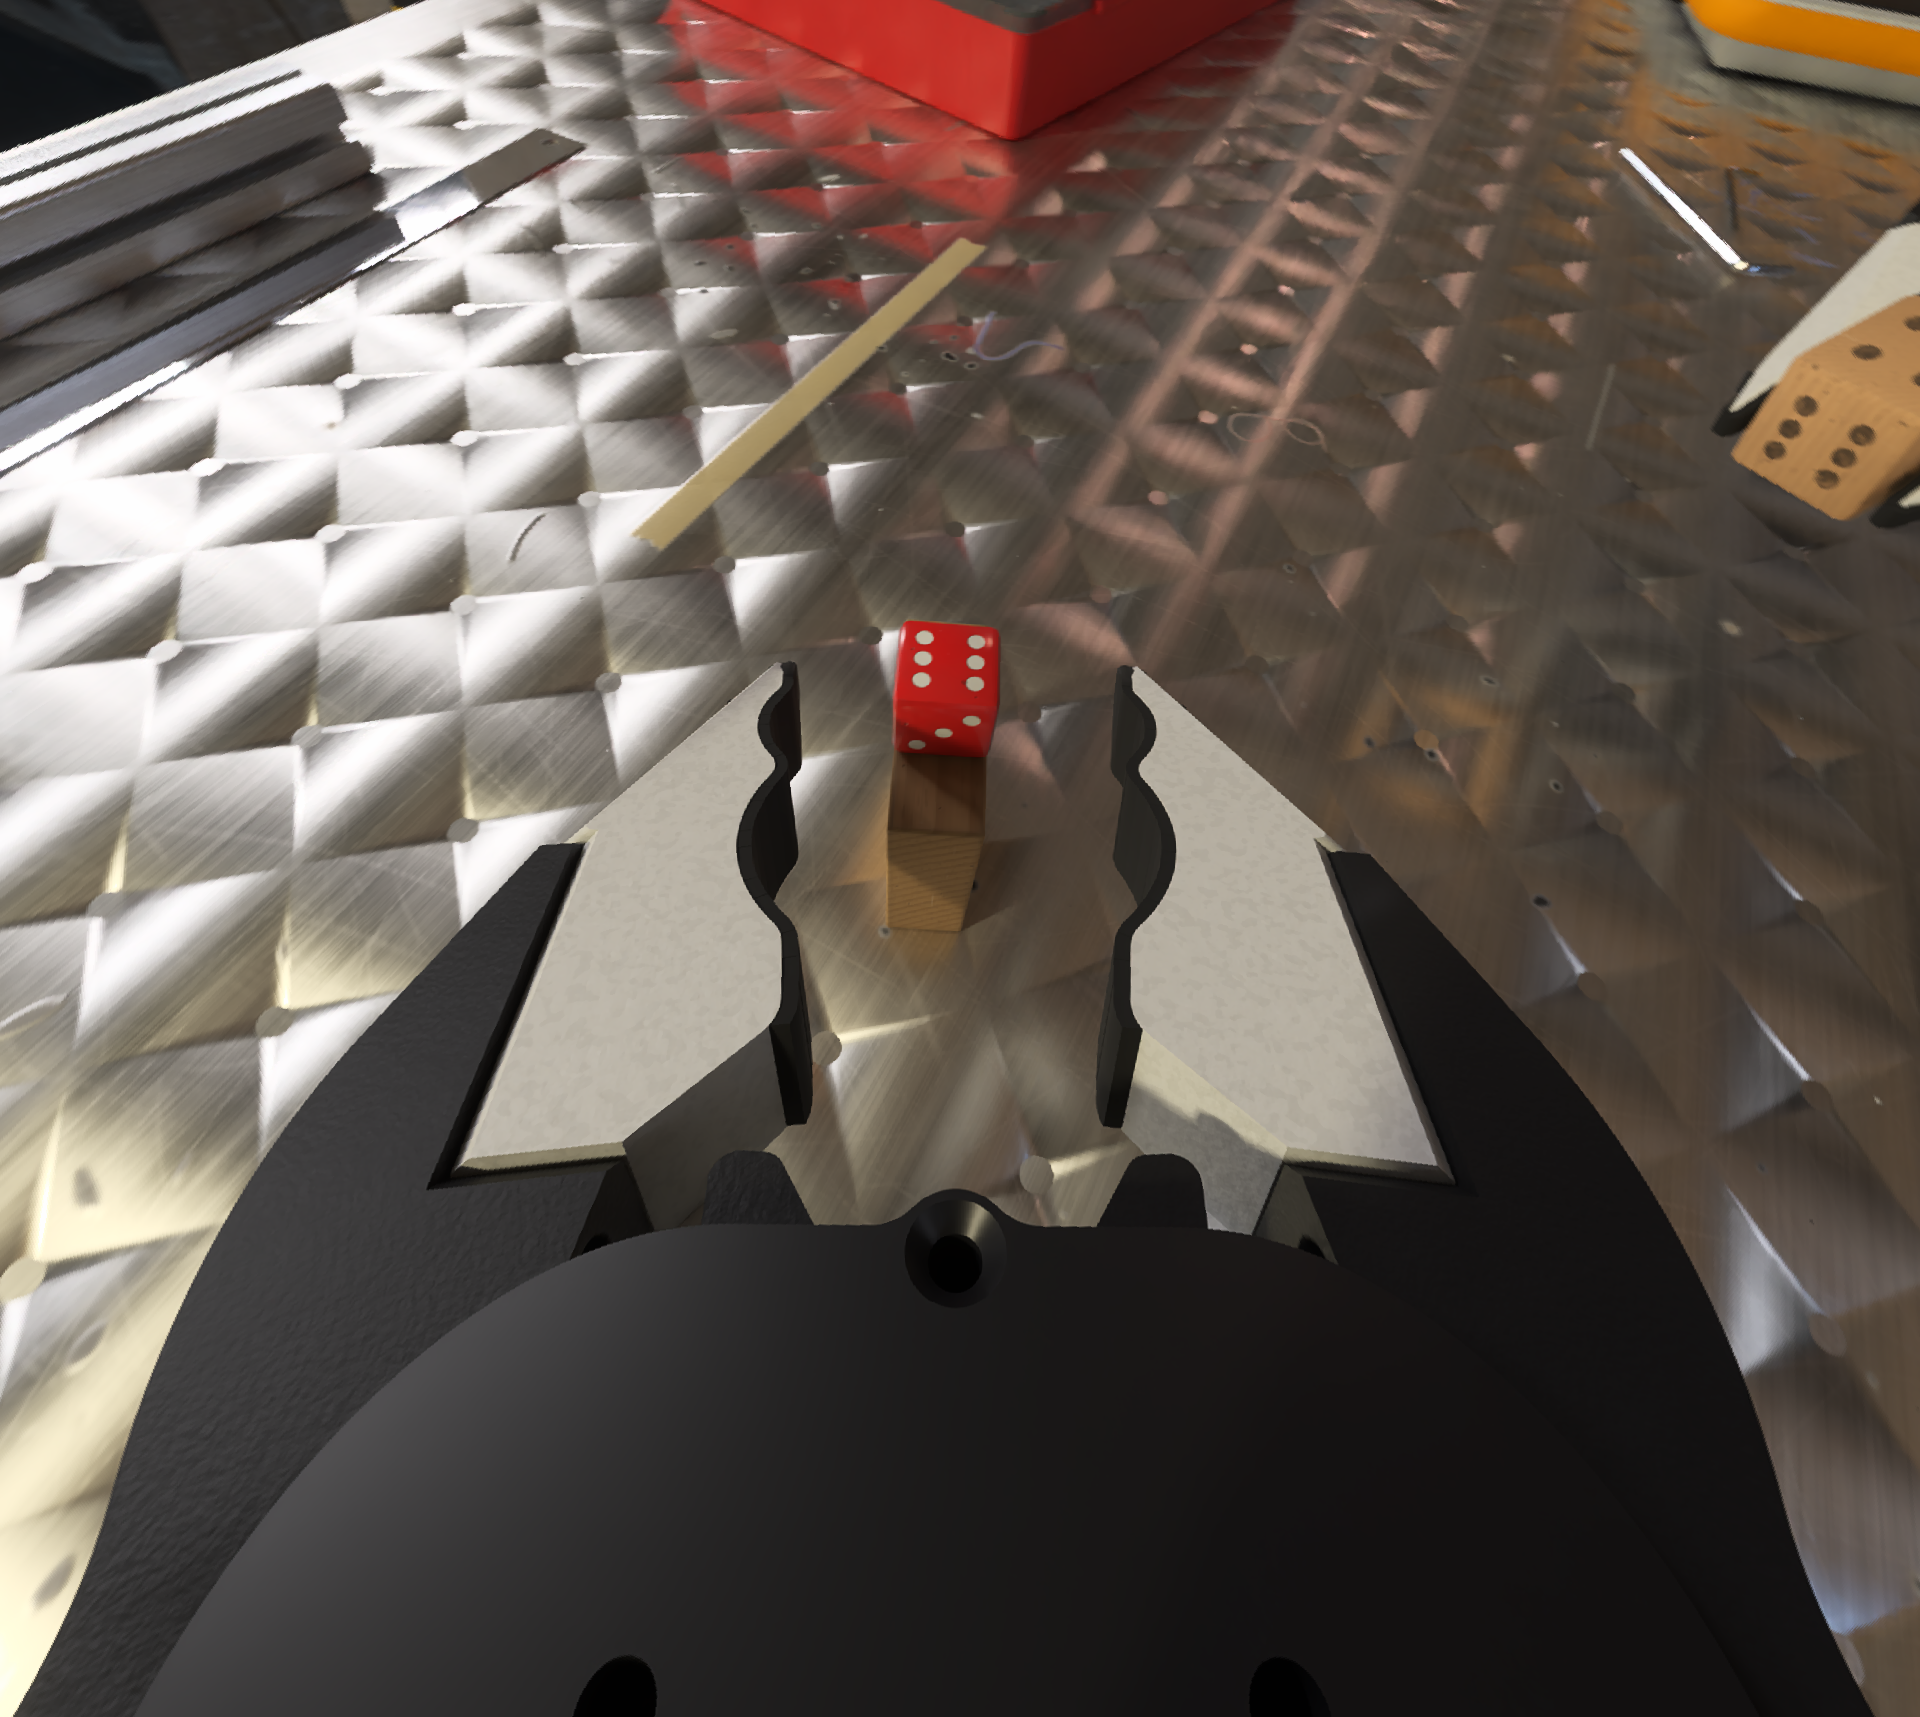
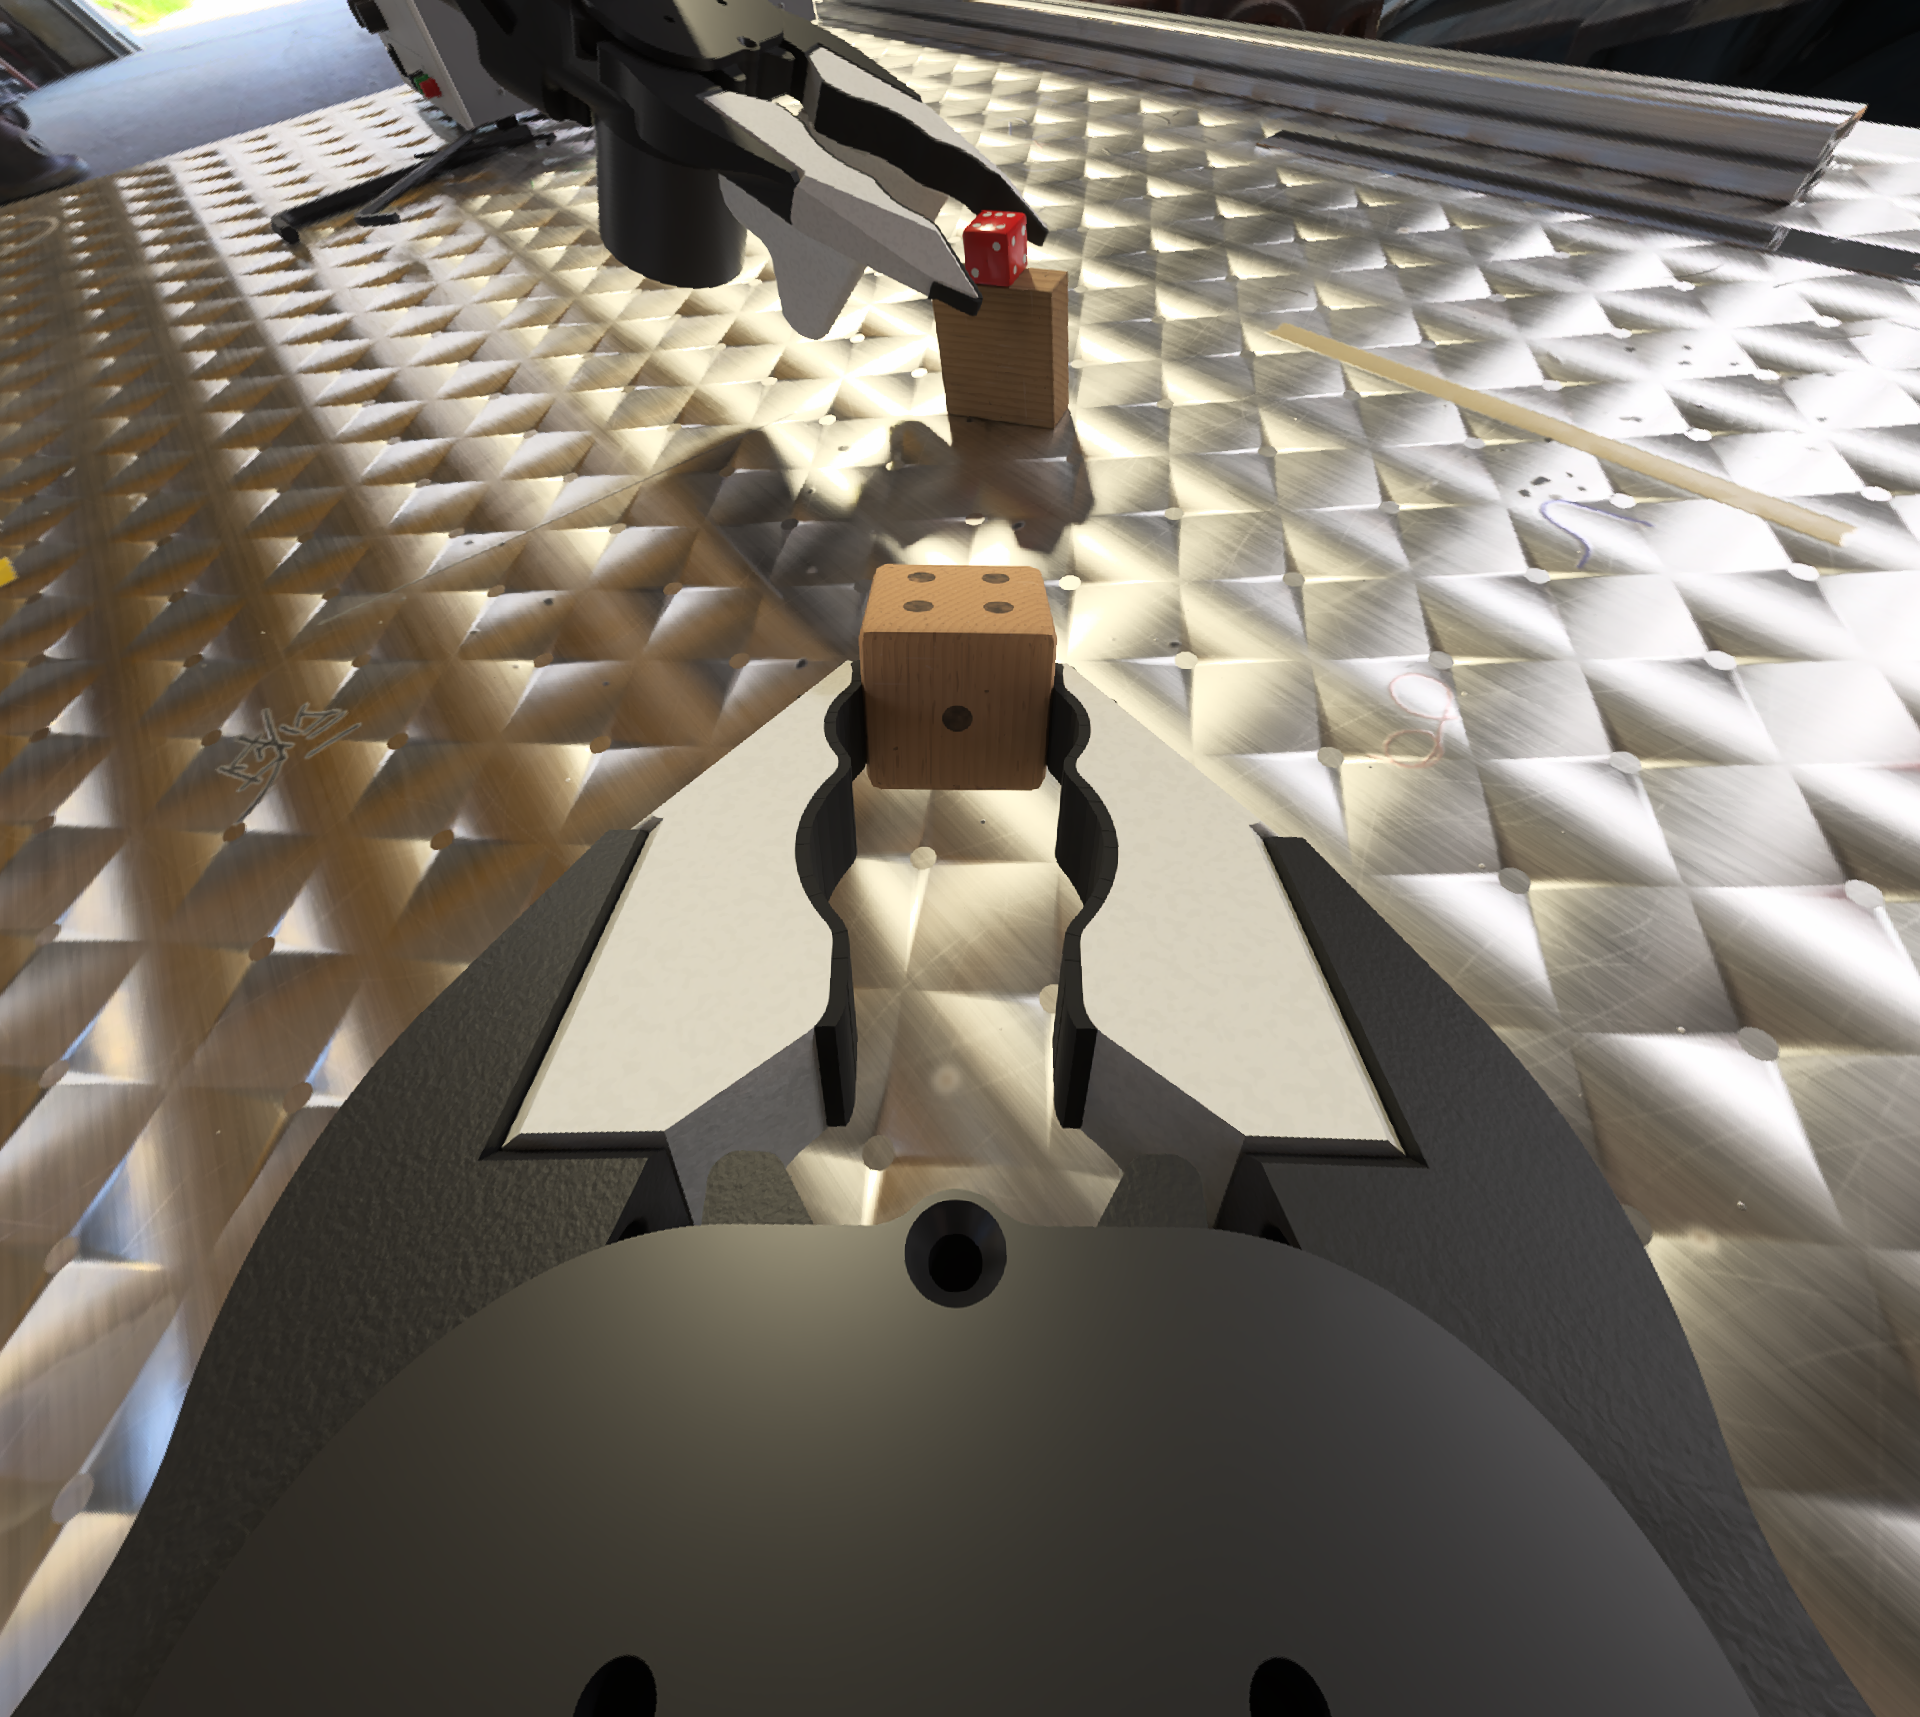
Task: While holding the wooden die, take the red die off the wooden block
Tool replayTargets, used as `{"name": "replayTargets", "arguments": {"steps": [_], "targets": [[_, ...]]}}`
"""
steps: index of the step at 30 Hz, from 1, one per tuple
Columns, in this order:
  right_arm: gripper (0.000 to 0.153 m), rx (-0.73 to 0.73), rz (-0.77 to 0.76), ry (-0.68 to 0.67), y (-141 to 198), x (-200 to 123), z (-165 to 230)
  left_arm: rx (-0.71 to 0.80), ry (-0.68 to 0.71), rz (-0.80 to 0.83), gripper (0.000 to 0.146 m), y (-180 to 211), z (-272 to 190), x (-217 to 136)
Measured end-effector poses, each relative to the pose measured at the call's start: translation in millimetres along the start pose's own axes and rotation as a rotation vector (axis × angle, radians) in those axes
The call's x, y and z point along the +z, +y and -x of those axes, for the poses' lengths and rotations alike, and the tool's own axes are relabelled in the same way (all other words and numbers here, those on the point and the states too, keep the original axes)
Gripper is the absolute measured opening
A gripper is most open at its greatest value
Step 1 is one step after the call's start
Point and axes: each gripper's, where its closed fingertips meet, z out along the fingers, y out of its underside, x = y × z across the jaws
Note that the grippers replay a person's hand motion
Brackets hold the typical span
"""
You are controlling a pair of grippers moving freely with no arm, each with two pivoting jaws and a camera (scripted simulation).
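Looking down the left wrist view: the left gripper (image 1: 956, 680) is spreading its fingers wide, gripping nothing. The red die (image 1: 947, 686) is sitting on the upright block (image 1: 933, 857), standing on the metal table (image 1: 416, 628); the die is lying dead ahead between the fingertips, just past them, the block's long axis running vertical. At far right, the right gripper (image 1: 1829, 462) is clamping the wooden die (image 1: 1834, 436).

Looking down the right wrist view: the right gripper (image 2: 956, 691) is pinching the wooden die (image 2: 954, 691) at its fingertips, above the table. Well beyond, the left gripper (image 2: 987, 259) is flanking the red die (image 2: 995, 248) atop the block (image 2: 1003, 353), so it is judged the nearer one.
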Motion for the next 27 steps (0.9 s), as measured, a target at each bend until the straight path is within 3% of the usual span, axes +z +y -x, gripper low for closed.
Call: {"name": "replayTargets", "arguments": {"steps": [20,21,23,27], "targets": [[0.034,-0.024,0.039,-0.029,2.8,13.5,12.7,0.025,0.010,-0.007,0.041,-0.3,2.4,0.5],[0.034,-0.027,0.040,-0.029,3.0,13.8,13.1,0.025,0.010,-0.002,0.040,0.1,2.4,0.9],[0.034,-0.029,0.040,-0.030,3.1,13.8,13.6,0.041,0.015,0.003,0.019,0.5,2.2,1.8],[0.034,-0.023,0.035,-0.032,2.9,12.8,13.2,0.053,0.000,0.004,0.018,-0.1,4.4,1.8]]}}
